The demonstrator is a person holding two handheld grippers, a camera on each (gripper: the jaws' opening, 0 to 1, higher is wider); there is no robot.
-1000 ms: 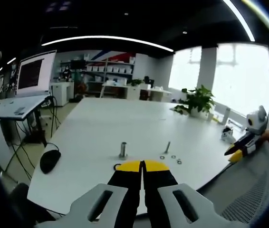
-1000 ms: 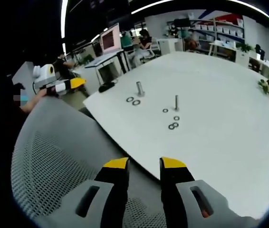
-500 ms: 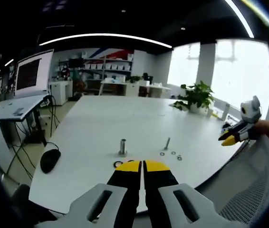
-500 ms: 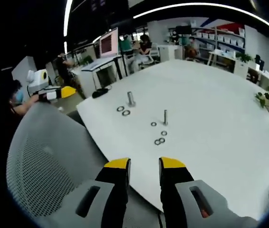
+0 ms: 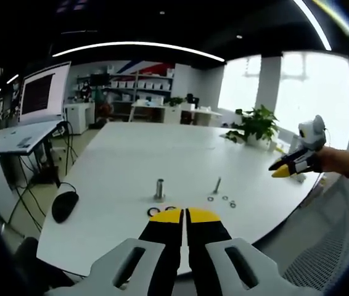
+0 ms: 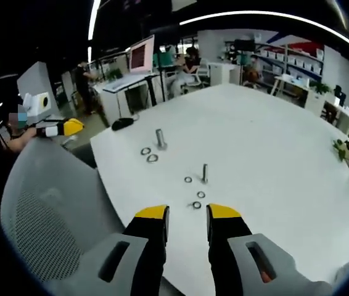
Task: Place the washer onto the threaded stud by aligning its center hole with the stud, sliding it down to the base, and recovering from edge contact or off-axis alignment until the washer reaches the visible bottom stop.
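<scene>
No washer has yet been picked up, so the step in hand is judged to be the approach. The right tongs (image 6: pixel 185 214) are held with a clear gap between the jaws and nothing between them, above the near edge of the counter (image 6: pixel 273 160). The left tongs (image 5: pixel 185 214) are closed almost tip to tip, and nothing is seen gripped; in the right gripper view they are seen held off the counter's edge, above a mesh chair back (image 6: pixel 45 216).

The thin threaded stud (image 6: pixel 205 173) stands upright, with three small washers (image 6: pixel 197 205) lying flat near its foot, none of them on it. A thicker stud (image 6: pixel 160 138) stands well apart, with two larger washers (image 6: pixel 146 151) just beside it.

To do the step well, one washer should be taken by its rim so that the centre hole is left free. It should be carried flat above the stud and lowered only when the hole is centred on the tip. If the rim catches on the threads, it should be lifted slightly, levelled and tried again, not forced. The task is counted done only when the washer lies flat at the base.

The counter is wide, white and smooth, so a flat washer is likely to slide when nudged. A computer mouse (image 5: pixel 65 207) lies at one corner. Beyond it, an office with shelves (image 5: pixel 139 87), a monitor (image 5: pixel 39 95), a potted plant (image 5: pixel 254 129) and bright windows is seen.
</scene>
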